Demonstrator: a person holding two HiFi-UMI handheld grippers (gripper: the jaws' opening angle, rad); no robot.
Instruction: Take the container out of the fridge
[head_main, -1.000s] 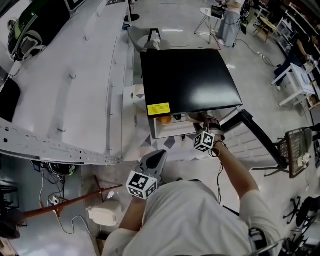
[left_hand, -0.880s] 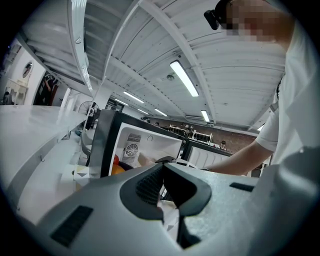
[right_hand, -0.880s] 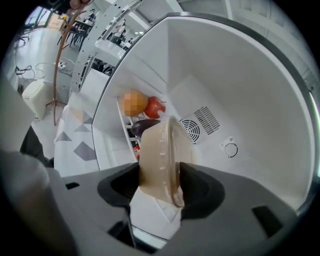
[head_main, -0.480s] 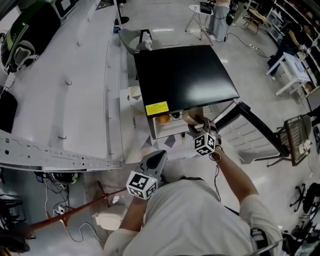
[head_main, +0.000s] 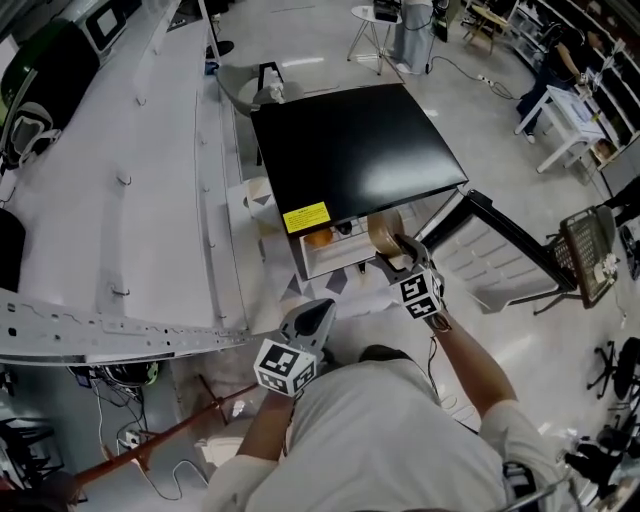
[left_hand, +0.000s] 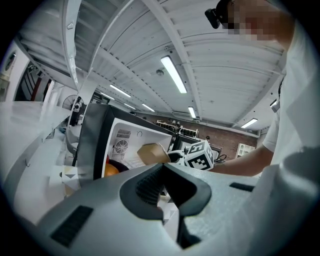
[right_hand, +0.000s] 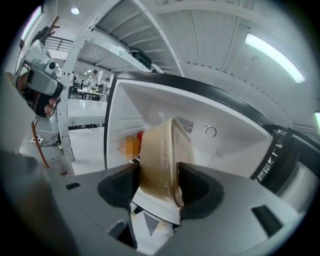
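Note:
A black mini fridge (head_main: 350, 150) stands on the floor with its door (head_main: 510, 240) swung open to the right. At the mouth of its white interior (right_hand: 220, 120), my right gripper (head_main: 397, 252) is shut on a beige lidded container (head_main: 383, 232), which is tipped on its side. The container (right_hand: 162, 155) fills the gap between the right gripper (right_hand: 159, 172) jaws. The left gripper view also shows the container (left_hand: 152, 153) beside the right gripper's marker cube (left_hand: 199, 155). My left gripper (head_main: 308, 322) is shut and empty, low in front of the fridge.
An orange object (head_main: 318, 238) lies inside the fridge on the left. A long white structure (head_main: 120, 180) runs along the left side. A yellow label (head_main: 305, 217) marks the fridge's front edge. Stools and tables (head_main: 570, 110) stand far right, cables (head_main: 130, 440) lower left.
The right gripper has drawn back from the fridge opening with the container, which now shows more fully outside. The left gripper stays where it was.

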